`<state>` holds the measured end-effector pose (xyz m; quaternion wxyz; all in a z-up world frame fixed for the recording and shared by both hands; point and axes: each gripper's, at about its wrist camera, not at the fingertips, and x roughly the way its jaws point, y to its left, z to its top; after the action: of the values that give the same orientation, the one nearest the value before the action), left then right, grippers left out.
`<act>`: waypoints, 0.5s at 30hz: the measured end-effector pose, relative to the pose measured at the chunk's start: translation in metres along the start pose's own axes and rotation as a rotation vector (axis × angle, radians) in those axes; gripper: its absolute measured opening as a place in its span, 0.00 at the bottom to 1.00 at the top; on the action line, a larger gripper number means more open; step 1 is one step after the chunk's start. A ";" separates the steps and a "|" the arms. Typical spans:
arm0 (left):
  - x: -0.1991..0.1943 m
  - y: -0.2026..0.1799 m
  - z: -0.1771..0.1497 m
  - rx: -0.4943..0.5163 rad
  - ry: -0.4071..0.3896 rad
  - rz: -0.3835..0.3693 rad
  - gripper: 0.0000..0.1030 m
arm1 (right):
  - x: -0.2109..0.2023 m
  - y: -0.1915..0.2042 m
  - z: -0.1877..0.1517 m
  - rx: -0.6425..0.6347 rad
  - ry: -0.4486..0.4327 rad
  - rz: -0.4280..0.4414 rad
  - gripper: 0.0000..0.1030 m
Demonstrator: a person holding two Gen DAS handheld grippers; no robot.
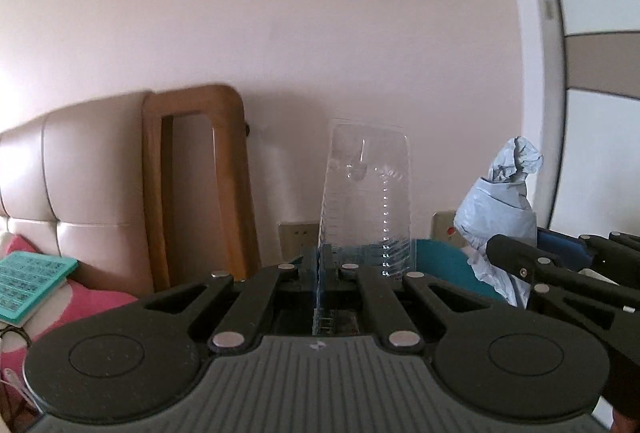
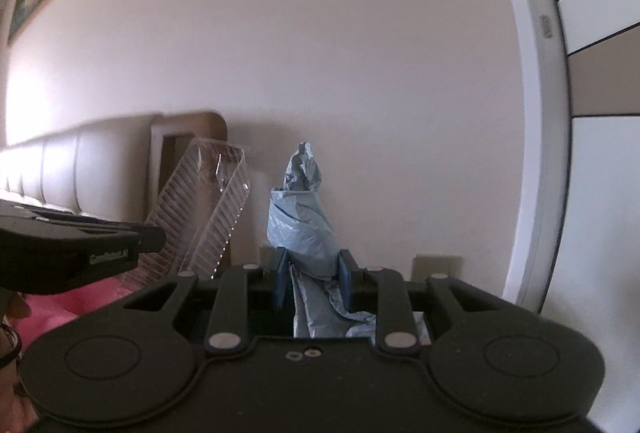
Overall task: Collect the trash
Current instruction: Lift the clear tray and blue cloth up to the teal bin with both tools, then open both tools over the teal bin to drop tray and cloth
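Standing upright between each tongs: clear plastic tray left, crumpled blue paper right.

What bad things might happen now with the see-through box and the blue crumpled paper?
The clear plastic tray is pinched only at its bottom edge by the left gripper and stands tall above it, so it might swing or slip out. The blue crumpled paper sits in the right gripper with loose ends hanging below; a piece may snag or pull free. The two held things are close together and may bump.
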<state>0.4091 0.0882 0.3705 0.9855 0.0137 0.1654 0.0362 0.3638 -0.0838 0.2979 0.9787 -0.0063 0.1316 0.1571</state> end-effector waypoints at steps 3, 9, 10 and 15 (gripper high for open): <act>0.027 0.006 -0.006 -0.005 0.051 0.002 0.01 | 0.022 0.003 -0.007 -0.006 0.043 -0.021 0.24; 0.073 0.014 -0.018 0.002 0.133 0.034 0.01 | 0.048 0.003 -0.017 -0.009 0.129 -0.017 0.24; 0.078 0.014 -0.020 0.009 0.149 0.027 0.01 | 0.050 0.003 -0.018 -0.012 0.139 -0.027 0.24; 0.092 0.010 -0.027 0.039 0.198 -0.009 0.01 | 0.060 -0.002 -0.022 -0.004 0.205 -0.037 0.28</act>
<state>0.4867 0.1051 0.3158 0.9640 0.0284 0.2627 0.0297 0.4133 -0.0683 0.2614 0.9629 -0.0268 0.2304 0.1379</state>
